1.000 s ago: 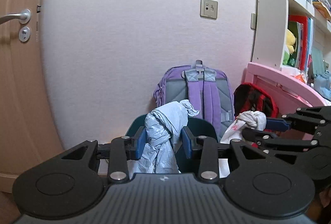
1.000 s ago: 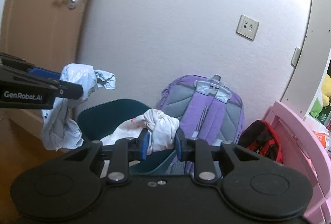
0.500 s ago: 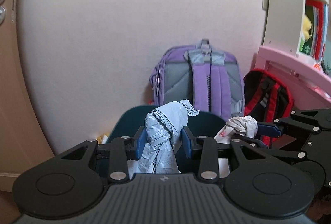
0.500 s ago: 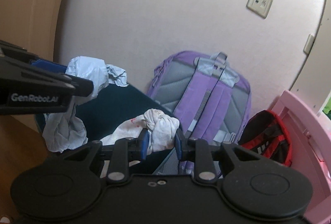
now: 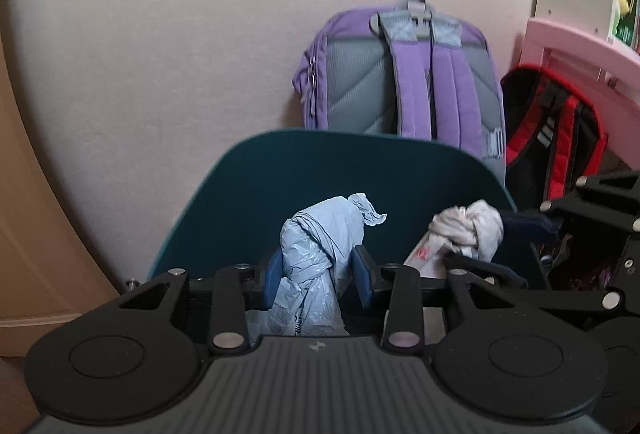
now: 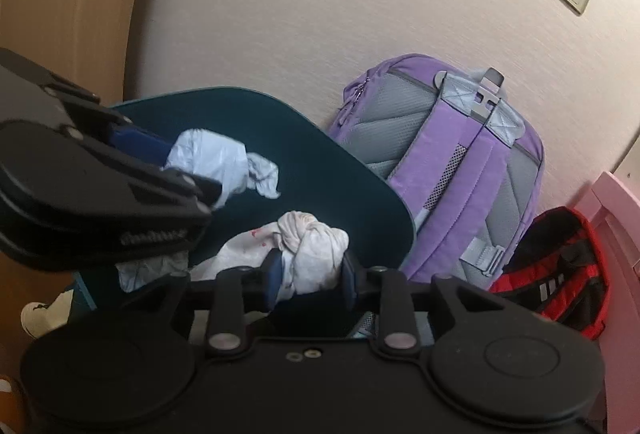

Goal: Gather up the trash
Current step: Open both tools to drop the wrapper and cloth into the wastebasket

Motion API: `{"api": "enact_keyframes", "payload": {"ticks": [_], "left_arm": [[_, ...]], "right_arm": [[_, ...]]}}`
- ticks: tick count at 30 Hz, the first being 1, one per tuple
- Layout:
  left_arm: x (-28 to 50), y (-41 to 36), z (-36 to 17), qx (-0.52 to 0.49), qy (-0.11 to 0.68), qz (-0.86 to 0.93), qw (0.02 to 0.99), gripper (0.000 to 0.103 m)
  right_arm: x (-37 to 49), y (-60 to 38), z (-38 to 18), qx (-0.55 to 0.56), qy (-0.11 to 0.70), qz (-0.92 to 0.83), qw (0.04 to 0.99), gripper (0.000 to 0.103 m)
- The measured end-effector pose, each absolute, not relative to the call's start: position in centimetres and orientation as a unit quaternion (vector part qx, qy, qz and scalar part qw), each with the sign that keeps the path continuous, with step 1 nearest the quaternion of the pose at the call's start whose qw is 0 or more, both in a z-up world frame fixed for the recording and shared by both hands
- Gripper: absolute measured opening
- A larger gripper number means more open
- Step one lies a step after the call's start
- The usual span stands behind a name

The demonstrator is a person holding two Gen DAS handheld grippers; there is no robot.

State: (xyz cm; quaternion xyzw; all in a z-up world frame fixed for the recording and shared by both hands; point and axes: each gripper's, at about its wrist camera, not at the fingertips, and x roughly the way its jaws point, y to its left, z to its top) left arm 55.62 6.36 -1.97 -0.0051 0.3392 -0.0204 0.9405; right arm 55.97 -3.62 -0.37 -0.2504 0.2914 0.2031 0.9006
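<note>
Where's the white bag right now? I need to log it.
The white bag is pinched in the right gripper, over the teal bin, right of the blue bag and left of the purple backpack.

floor's mostly hidden here, just a strip of brown wood (image 6: 12,318) showing at the bottom left. sitting on it along the wall: a dark teal bin (image 5: 320,169), a purple and grey backpack (image 5: 404,73) right behind it leaning on the wall, and a red and black backpack (image 5: 560,129) just beside that. there's also a white shoe (image 6: 38,316) on the floor next to the bin.
</note>
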Motion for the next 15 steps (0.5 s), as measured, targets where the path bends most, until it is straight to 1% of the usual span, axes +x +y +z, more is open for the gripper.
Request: {"api": "enact_keyframes", "payload": {"ticks": [2, 3, 5, 6, 7, 8, 10, 12, 13, 15], "left_arm": [[55.8, 6.4, -2.4, -0.009, 0.347, -0.018, 0.938, 0.038], [55.9, 6.5, -2.6, -0.011, 0.351, -0.016, 0.936, 0.040], [56.1, 6.6, -3.0, -0.016, 0.358, -0.011, 0.933, 0.050], [56.0, 6.5, -3.0, -0.015, 0.358, -0.009, 0.934, 0.058], [55.9, 6.5, -3.1, -0.010, 0.356, 0.000, 0.934, 0.064], [55.8, 6.5, -3.1, -0.005, 0.354, 0.006, 0.935, 0.066], [55.6, 6.7, -3.0, -0.010, 0.354, 0.003, 0.935, 0.068], [55.2, 7.0, -2.7, -0.017, 0.352, 0.000, 0.936, 0.068], [54.9, 7.1, -2.5, -0.019, 0.350, 0.001, 0.937, 0.072], [54.2, 7.2, -2.0, -0.018, 0.345, 0.001, 0.938, 0.074]], "right_arm": [[56.1, -3.6, -0.5, -0.249, 0.295, 0.207, 0.899, 0.032], [56.2, -3.6, -0.5, -0.249, 0.295, 0.208, 0.899, 0.035], [56.4, -3.8, -0.5, -0.247, 0.297, 0.212, 0.898, 0.039], [56.3, -3.9, -0.5, -0.246, 0.297, 0.213, 0.898, 0.041], [56.3, -3.9, -0.5, -0.247, 0.296, 0.212, 0.898, 0.041], [56.2, -3.9, -0.5, -0.247, 0.295, 0.212, 0.898, 0.042], [55.9, -4.1, -0.4, -0.243, 0.294, 0.216, 0.899, 0.049], [55.5, -4.3, -0.2, -0.239, 0.289, 0.222, 0.900, 0.052], [55.2, -4.4, 0.0, -0.238, 0.288, 0.223, 0.900, 0.053], [54.4, -4.5, 0.3, -0.238, 0.285, 0.225, 0.901, 0.053]]}}
